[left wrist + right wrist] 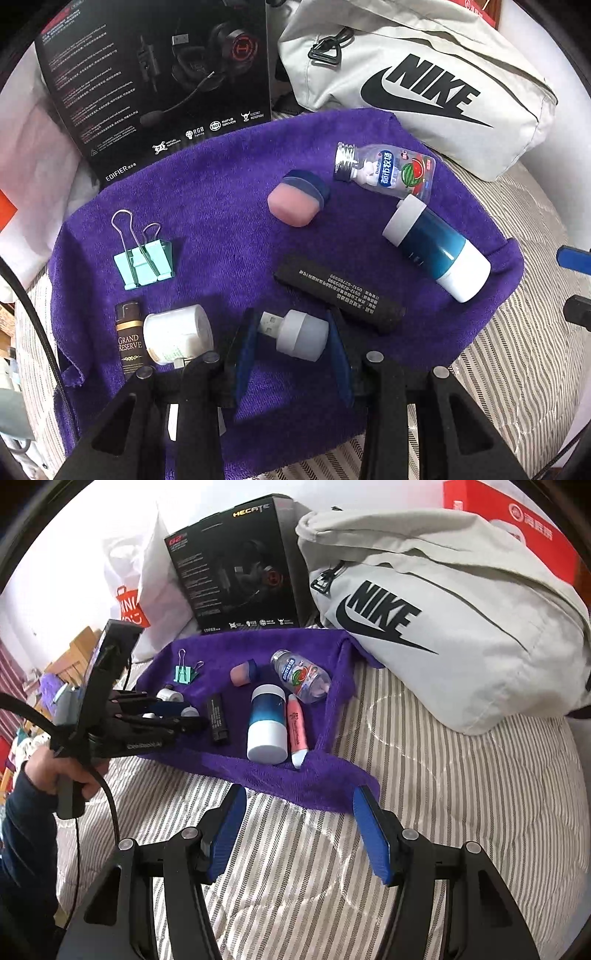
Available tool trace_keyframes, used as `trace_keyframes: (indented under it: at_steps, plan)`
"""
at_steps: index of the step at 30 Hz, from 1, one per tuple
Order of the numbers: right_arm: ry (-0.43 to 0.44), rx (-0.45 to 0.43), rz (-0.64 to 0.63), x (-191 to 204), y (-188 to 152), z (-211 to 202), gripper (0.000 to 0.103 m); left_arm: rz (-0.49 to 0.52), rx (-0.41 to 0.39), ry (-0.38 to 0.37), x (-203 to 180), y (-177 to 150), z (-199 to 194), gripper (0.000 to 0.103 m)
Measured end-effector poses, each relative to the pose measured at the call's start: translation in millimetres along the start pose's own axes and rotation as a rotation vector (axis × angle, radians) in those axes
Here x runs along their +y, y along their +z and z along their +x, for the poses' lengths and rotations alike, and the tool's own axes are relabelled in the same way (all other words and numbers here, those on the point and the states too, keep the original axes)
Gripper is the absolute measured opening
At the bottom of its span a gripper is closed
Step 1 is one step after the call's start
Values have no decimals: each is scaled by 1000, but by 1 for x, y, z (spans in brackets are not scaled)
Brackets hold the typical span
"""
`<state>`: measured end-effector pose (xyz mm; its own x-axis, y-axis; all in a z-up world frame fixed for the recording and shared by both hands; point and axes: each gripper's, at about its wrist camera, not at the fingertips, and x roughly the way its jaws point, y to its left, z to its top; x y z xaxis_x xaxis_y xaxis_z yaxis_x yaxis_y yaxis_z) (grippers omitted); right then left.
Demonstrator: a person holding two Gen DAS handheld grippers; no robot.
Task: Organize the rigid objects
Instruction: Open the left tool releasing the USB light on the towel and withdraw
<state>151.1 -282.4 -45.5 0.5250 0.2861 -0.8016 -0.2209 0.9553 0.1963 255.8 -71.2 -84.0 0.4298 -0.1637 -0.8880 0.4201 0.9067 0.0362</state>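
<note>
Striped bedding [517, 332] carries a purple towel [221, 192] with small rigid items scattered on it; a headset box [155, 74] and a grey Nike bag [424, 81] stand behind.

Left wrist view: the left gripper [291, 332] brackets a white USB plug light [295, 334], blue pads on both flanks. Whether the pads press it or merely stand beside it cannot be determined. The light's long axis runs across the gap, connector pointing to the left pad. A black stick [340, 295] lies just beyond, a white roll [177, 336] and a brown tube [128, 336] to the left, a green binder clip [146, 258] farther out.

Right wrist view: the right gripper [299, 830] hangs wide apart and empty over bare bedding, short of the towel edge. The teal bottle [267, 723] and pink marker [297, 731] lie ahead of it, long axes pointing away. Judgement: the left gripper is the nearer to the plug light.
</note>
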Motion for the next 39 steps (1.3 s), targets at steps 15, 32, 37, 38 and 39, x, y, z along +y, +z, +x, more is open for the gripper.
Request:
trace_keyframes:
  at_steps: [15,32,37,38,39]
  plan:
    - [-3,11,64,-12,-23,-12,60,-60,17,-44,-3,-15,-14,46]
    - [-43,-30,59,14,-26,-34,75,-57,-86,10,-20,-41,-84,92]
    - [-50,-42,62,27,-21,-34,88,-146,-140,57,-13,-65,-113,103]
    - [-51,-49,61,30,-20,-34,92,-170,-147,56,-10,-71,-118,103]
    - [-48,-57,62,33,-19,-34,93,-190,-151,61,-9,-75,-122,103]
